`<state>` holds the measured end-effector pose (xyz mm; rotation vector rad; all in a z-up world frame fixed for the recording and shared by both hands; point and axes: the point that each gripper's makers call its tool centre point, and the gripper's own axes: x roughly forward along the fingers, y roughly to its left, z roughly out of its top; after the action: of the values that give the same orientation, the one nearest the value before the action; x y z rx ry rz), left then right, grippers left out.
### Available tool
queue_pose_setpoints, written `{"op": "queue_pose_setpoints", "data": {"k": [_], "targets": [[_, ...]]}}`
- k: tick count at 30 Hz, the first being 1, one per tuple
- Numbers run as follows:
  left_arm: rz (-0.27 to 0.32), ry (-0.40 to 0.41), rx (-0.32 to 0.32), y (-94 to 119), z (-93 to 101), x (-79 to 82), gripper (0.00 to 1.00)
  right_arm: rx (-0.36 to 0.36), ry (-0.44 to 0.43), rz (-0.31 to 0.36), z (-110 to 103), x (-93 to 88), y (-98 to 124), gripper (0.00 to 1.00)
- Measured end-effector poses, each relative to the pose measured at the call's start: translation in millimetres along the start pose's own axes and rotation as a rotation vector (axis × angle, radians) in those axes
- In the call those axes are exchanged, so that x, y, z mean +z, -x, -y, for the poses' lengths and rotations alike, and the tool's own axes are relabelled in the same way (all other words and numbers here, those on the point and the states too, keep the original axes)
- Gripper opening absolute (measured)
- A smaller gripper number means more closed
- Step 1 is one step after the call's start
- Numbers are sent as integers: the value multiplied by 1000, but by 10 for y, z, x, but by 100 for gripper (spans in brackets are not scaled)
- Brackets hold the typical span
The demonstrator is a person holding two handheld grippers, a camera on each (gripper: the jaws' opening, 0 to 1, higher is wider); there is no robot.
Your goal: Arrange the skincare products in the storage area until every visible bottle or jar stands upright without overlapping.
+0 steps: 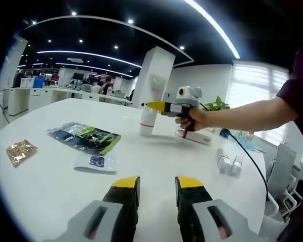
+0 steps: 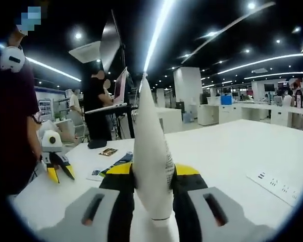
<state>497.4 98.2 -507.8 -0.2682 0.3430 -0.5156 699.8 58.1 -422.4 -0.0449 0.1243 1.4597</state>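
Note:
A white skincare tube (image 1: 148, 121) stands cap-down on the white table (image 1: 50, 191), its flat crimped end up. My right gripper (image 1: 152, 105) is shut on its middle, held by a person's hand (image 1: 192, 119). In the right gripper view the tube (image 2: 150, 136) rises between the yellow-tipped jaws of that gripper (image 2: 152, 174). My left gripper (image 1: 157, 184) hovers low over the near table, open with nothing in it, well short of the tube. It appears again as the left gripper (image 2: 60, 174) at the left of the right gripper view. Two small bottles (image 1: 228, 164) lie on their sides at the right.
A dark green packet (image 1: 86, 137), a white sachet (image 1: 96, 162) and a gold packet (image 1: 20, 151) lie on the left. A white box (image 1: 198, 136) sits behind the tube. A power strip (image 2: 272, 186) lies on the table. People stand at a raised desk (image 2: 111, 108) beyond.

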Motion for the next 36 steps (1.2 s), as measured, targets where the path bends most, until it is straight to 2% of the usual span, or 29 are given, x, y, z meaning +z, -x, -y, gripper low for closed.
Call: {"op": "queue_pose_setpoints", "data": {"k": [32,36], "targets": [[5,0,-1,9,-3,8,28,-38,30,5,61,-1,-14,18],[28,11,-14,22,22,47,29,-43,38,7,65,-5,-8,15]]}}
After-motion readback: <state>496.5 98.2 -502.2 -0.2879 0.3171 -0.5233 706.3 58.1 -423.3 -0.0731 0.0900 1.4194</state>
